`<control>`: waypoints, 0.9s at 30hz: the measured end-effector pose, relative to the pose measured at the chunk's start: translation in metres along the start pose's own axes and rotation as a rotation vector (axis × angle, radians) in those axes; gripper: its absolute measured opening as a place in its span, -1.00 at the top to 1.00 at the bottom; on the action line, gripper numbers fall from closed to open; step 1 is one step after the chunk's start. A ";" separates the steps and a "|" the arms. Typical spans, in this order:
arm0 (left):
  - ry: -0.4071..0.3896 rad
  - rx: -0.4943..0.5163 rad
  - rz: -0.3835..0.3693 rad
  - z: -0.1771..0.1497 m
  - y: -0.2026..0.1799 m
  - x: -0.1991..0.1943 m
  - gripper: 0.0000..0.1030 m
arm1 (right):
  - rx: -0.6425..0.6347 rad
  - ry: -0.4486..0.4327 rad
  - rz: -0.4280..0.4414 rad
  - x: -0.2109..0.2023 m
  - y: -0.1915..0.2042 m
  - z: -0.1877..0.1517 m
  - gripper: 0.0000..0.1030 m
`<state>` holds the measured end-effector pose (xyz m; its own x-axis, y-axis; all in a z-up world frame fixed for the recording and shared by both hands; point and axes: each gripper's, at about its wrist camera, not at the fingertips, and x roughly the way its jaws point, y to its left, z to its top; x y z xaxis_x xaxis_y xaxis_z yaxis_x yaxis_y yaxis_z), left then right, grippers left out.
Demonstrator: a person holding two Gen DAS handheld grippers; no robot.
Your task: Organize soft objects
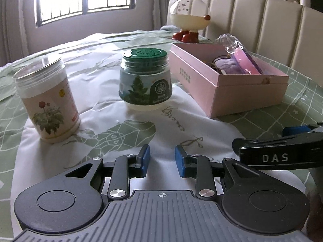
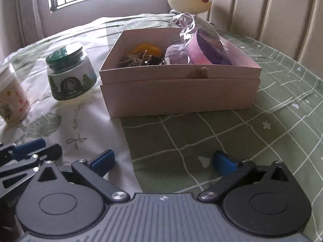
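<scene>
— Nearest the lens, what do you see?
— Both claws over the bed (image 2: 222,133), side by side. Left claw (image 1: 162,160) stands partly open with nothing between its blue pads; right claw (image 2: 163,161) is spread wide, also holding nothing.
— Where are the soft objects?
— Inside the pink box (image 2: 177,92): a yellow fluffy thing (image 2: 146,49), a purple plush piece (image 2: 176,55) and a cellophane-wrapped pink and purple item (image 2: 208,48) sticking out above the rim.
— Anything around it?
— Left of the box, a green-lidded jar (image 1: 145,80) and a flower-printed canister (image 1: 47,100) stand apart. Behind the box, a round-headed figurine (image 1: 188,16) stands before the padded headboard (image 1: 262,20).
</scene>
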<state>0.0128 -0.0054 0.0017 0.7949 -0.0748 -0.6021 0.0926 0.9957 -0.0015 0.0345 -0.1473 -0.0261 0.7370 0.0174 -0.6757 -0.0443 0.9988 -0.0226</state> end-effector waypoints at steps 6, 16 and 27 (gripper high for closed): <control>-0.008 0.006 0.001 -0.002 0.000 -0.001 0.40 | 0.015 -0.061 -0.030 -0.001 0.004 -0.008 -1.00; -0.009 0.017 0.006 -0.002 0.000 0.000 0.40 | 0.024 -0.110 -0.027 -0.006 0.004 -0.017 -1.00; -0.012 -0.008 -0.017 -0.001 0.005 0.000 0.40 | 0.023 -0.116 -0.030 -0.004 0.005 -0.017 -1.00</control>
<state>0.0123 -0.0003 0.0007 0.8006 -0.0927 -0.5919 0.1018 0.9946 -0.0181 0.0194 -0.1433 -0.0358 0.8111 -0.0083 -0.5849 -0.0066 0.9997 -0.0233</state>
